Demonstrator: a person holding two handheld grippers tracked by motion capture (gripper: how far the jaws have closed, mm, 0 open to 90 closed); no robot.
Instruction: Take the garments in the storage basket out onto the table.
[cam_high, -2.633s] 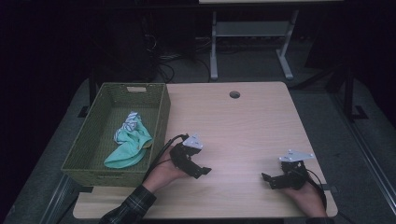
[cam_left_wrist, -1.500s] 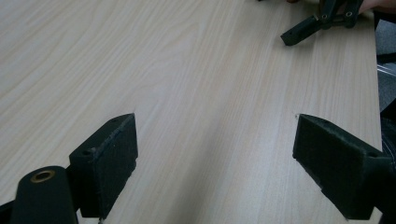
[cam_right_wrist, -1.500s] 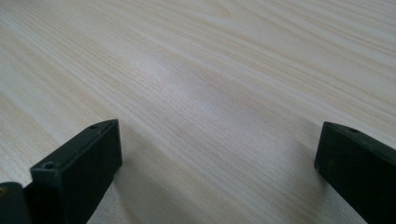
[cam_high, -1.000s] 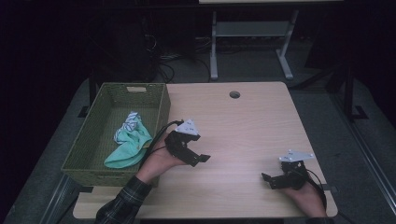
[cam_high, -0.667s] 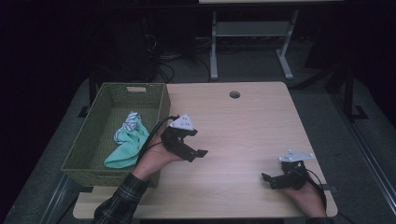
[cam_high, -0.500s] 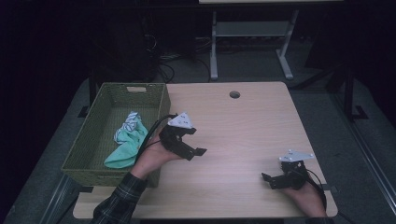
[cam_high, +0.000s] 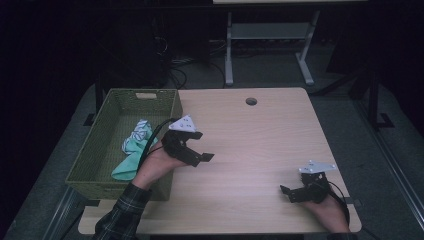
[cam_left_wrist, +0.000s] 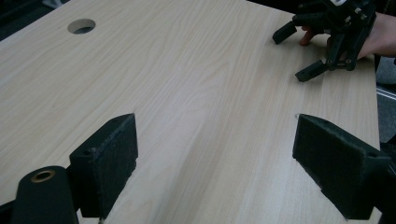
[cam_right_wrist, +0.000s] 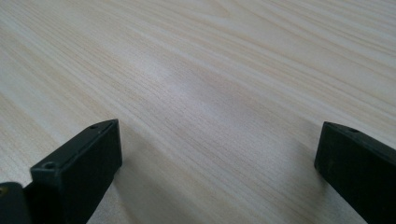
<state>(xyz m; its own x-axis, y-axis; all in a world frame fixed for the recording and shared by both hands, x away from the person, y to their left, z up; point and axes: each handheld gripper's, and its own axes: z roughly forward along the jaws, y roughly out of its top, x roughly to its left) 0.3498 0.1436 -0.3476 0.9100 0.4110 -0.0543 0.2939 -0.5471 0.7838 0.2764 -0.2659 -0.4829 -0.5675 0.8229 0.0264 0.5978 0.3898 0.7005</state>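
Note:
My left gripper (cam_high: 200, 150) hangs open over the wooden table (cam_high: 260, 135), just right of a green woven basket (cam_high: 95, 155). In the left gripper view its two black pads (cam_left_wrist: 105, 163) stand wide apart with only bare wood between them. My right gripper (cam_high: 289, 194) rests low near the table's front right corner, open and empty; its pads (cam_right_wrist: 79, 172) frame bare tabletop in the right gripper view. The left gripper view also catches the right gripper (cam_left_wrist: 297, 52) far off, jaws spread. In the basket lie a teal cloth (cam_high: 131, 152) and a white patterned cloth (cam_high: 141, 130).
A round cable hole (cam_high: 251, 101) sits near the table's far edge, and the hole (cam_left_wrist: 81, 26) appears again in the left gripper view. Behind the table stands a metal desk frame (cam_high: 265, 35) on dark floor. A cable trails from the left gripper over the basket rim.
My left gripper has risen and moved away from the front edge, a little toward the basket. The right gripper has stayed put.

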